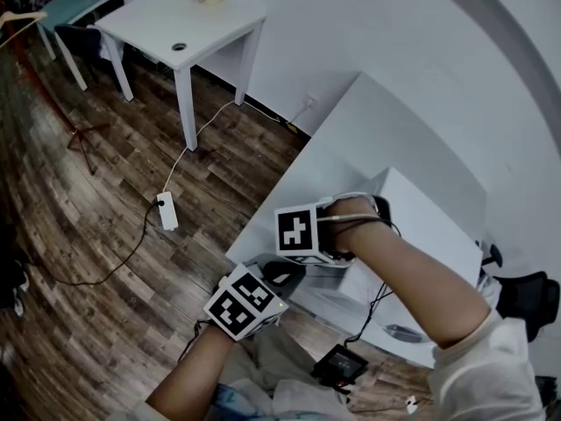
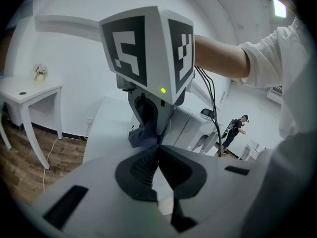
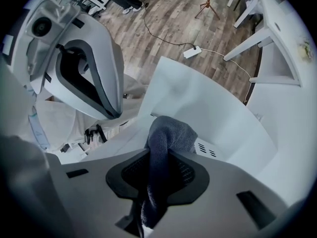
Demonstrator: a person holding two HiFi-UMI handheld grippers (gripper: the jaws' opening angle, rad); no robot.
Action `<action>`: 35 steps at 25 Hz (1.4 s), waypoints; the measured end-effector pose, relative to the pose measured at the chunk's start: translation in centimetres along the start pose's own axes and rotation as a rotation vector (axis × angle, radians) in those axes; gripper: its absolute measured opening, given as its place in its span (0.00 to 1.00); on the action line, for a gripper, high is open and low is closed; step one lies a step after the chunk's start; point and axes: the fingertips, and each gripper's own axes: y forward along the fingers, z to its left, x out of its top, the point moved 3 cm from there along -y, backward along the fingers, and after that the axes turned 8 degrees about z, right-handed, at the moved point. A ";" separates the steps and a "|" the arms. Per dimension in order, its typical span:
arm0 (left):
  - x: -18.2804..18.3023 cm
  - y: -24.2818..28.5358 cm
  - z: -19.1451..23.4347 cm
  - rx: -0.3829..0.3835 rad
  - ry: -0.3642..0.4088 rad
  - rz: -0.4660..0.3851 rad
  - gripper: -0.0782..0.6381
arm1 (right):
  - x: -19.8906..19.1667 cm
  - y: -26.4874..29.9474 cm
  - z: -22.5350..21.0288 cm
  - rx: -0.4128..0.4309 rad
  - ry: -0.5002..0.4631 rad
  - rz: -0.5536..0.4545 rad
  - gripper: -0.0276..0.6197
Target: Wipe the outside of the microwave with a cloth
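Right gripper (image 3: 159, 155) is the one doing the work here, jaws clamped tight on a grey-blue cloth (image 3: 167, 133) that runs up between the pads and bunches into a wad out front. And look where that wad sits: dead ahead of the jaws and up against a white side panel of the microwave (image 1: 429, 222), just beside a little row of vent slots (image 3: 205, 150). Whether it is pressing hard or only brushing, I can't say from here. From the head view the microwave stands on the white table (image 1: 377, 121), its body running away to the right and far from the gripper, so the unwiped stretch lies that way and the stroke, by my reading, wants to travel along that panel with the cloth kept flat to it. The left gripper (image 2: 158, 150) hangs just beside the right one on the near-left, jaw tips closed together with nothing between them, looking up at its partner. The right one is plainly nearer the microwave. One risk: the cloth is gripped narrow, so only the wad's tip meets the surface.
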 end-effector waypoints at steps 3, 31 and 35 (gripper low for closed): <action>-0.7 -0.6 -0.4 -0.003 0.003 0.003 0.11 | 0.8 -0.3 1.6 0.024 -0.012 -0.013 0.19; 7.1 -8.2 -11.1 -0.173 0.305 -0.170 0.11 | -10.9 -4.7 13.8 -0.107 0.593 -0.908 0.19; 8.9 -5.4 -14.0 -0.225 0.385 -0.124 0.11 | -14.4 -1.8 15.1 -0.151 0.772 -1.055 0.19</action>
